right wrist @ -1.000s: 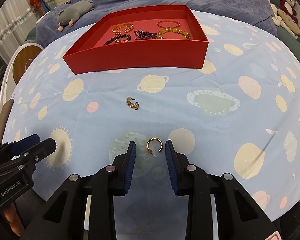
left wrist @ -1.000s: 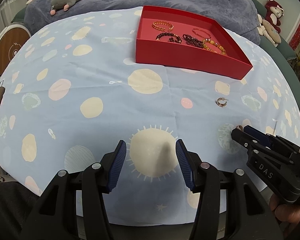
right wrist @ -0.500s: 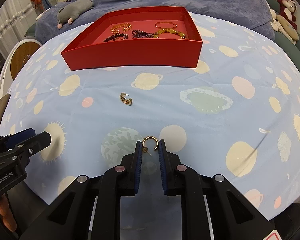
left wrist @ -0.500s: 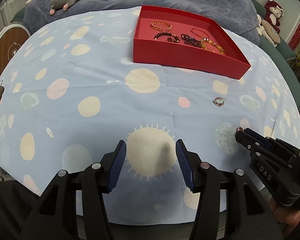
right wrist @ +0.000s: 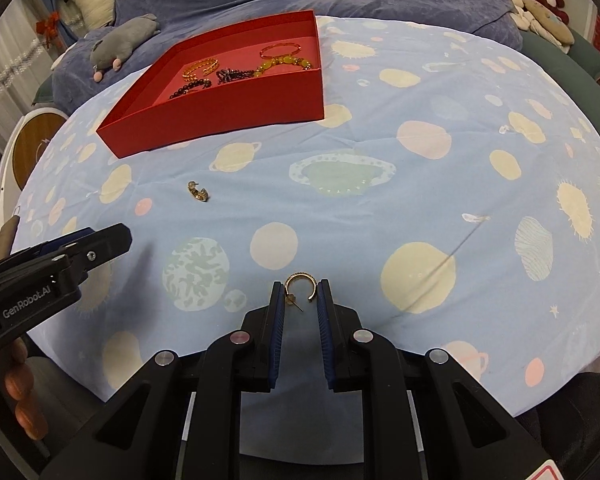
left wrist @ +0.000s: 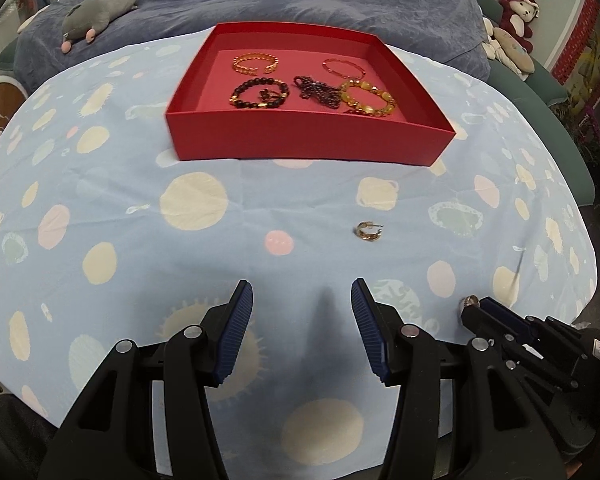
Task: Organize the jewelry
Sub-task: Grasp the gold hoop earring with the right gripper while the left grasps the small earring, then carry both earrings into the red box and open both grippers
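Soft, even indoor light is falling across the tablecloth [left wrist: 100, 208], casting faint shadows; fisheye distortion is bending both views, corners are darkening, and distant edges are blurring slightly.

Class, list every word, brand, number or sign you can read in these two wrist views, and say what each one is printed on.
"GenRobot.AI": white lettering along the side of the left gripper, seen in the right wrist view.
Small white label on the body of the right gripper, at the right edge of the left wrist view: too small to read.
Red-edged sticker at the bottom right corner of the right wrist view: cut off, unreadable.
The red tray and the patterned tablecloth carry no lettering.
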Demonstrator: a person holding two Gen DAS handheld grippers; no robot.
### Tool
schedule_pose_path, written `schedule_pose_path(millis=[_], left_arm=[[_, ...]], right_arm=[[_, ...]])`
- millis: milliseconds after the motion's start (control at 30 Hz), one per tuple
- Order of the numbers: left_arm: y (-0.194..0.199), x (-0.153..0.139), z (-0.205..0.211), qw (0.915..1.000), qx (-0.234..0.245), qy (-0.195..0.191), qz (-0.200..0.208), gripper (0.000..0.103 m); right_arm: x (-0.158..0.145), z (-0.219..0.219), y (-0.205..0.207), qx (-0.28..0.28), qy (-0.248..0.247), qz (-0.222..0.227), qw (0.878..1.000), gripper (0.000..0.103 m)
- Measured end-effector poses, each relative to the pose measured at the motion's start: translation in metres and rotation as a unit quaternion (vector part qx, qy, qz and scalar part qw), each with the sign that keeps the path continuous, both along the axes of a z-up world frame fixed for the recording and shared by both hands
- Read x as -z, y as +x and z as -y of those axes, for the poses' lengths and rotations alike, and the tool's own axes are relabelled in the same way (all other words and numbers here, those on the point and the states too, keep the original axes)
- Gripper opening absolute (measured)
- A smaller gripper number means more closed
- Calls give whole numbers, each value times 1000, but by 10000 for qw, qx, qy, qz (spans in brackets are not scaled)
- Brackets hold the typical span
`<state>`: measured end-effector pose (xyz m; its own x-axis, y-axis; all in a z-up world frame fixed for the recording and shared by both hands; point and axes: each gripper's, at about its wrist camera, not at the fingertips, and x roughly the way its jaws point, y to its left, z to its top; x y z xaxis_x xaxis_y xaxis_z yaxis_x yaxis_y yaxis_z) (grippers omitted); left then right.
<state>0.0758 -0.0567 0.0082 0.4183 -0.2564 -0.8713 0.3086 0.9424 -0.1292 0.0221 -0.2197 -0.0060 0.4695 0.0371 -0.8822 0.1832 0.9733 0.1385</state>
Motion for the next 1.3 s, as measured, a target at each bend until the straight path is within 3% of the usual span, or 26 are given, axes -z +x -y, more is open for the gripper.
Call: schedule_pose_path(millis=[333, 433, 500, 600, 667, 1000, 1300], left_arm=[[20, 14, 48, 9993, 373, 24, -13, 48], [25, 18, 51, 9992, 406, 20, -49, 42], [28, 22, 53, 9989, 453, 13, -115, 27], [30, 21, 53, 9989, 459, -14, -72, 25], [31, 22, 53, 9989, 461, -45, -70, 17], [27, 17, 42, 9989, 415, -189, -104, 17], [12, -4, 17, 9998, 183, -81, -26, 17]], right_arm=[[0, 9, 11, 55, 146, 11, 9999, 15], [2, 11, 15, 74, 196, 6, 9998, 16], [3, 11, 17, 78, 220, -3, 9997, 16], [4, 13, 18, 88, 244, -9, 9997, 16], [5, 13, 19, 91, 252, -12, 9996, 16], [0, 10, 20, 50, 247, 39, 9997, 15], [-25, -9, 19, -144, 232, 297, 9992, 15]])
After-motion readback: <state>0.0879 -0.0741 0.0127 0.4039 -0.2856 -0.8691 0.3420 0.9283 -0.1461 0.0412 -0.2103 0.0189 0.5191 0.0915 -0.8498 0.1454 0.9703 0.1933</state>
